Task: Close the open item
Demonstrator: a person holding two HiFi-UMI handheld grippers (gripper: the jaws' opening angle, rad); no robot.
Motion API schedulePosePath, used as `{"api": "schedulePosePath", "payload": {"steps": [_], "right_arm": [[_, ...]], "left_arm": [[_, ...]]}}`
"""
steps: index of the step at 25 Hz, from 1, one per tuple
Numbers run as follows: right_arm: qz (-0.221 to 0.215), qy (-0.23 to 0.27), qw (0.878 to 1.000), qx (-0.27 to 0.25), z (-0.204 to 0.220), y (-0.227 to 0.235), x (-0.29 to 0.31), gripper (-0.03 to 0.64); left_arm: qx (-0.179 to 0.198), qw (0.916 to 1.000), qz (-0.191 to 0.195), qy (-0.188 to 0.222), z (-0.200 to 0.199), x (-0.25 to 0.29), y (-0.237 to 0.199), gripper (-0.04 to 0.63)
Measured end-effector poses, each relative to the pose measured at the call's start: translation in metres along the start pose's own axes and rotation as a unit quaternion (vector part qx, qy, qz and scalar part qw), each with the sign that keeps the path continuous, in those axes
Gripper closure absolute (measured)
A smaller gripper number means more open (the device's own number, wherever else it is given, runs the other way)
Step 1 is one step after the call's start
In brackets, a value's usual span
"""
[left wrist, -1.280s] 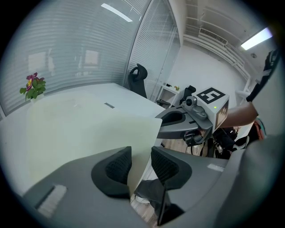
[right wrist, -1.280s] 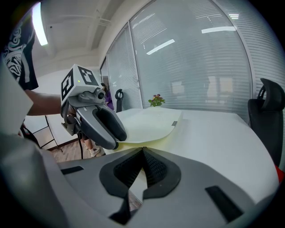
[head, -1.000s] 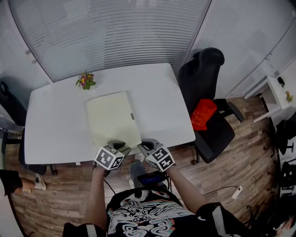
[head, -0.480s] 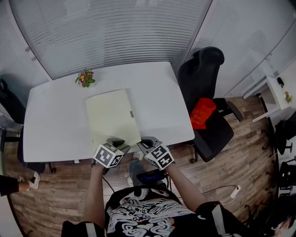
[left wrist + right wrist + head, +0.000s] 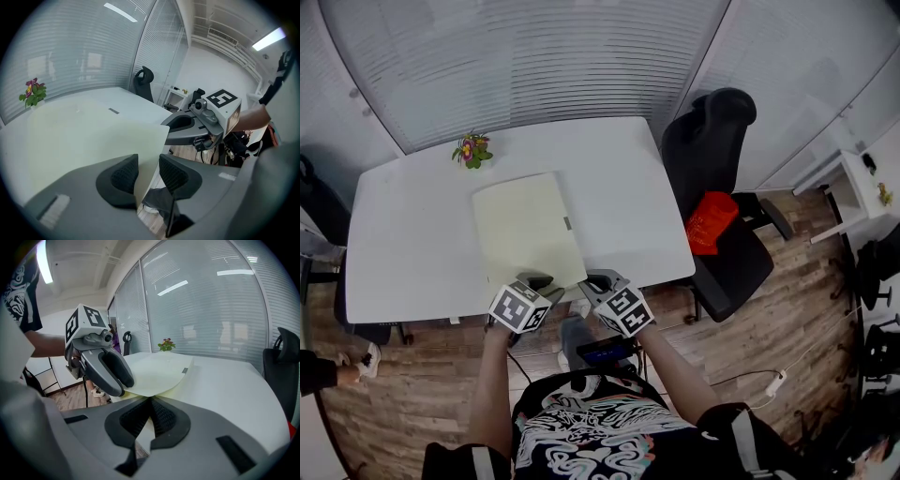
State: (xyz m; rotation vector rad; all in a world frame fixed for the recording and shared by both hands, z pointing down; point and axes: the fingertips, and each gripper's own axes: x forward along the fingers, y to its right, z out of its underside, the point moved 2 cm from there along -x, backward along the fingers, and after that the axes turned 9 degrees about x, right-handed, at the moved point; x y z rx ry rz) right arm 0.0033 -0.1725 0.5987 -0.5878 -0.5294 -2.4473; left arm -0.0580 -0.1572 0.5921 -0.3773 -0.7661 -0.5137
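Observation:
A pale yellow folder lies flat on the white table, with a small grey tab on its right edge. Both grippers sit at its near edge. My left gripper is open, and the cover's near edge runs between its pads without being pinched. My right gripper is shut on the cover's near right corner. In the right gripper view the cover arches slightly above the yellow sheet beneath it, and one finger of the left gripper rests over it.
A small flower pot stands at the table's far left. A black office chair with a red thing on its seat is close to the table's right side. Blinds cover the glass wall behind. A white shelf is at far right.

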Motion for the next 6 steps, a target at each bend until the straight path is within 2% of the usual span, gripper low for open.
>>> {"api": "schedulePosePath", "payload": {"steps": [6], "right_arm": [[0.001,-0.004,1.000,-0.001,0.0017,-0.0021,-0.0004,0.615]], "left_arm": [[0.001,1.0000,0.004,-0.001,0.0021,-0.0006,0.0009,0.459]]}}
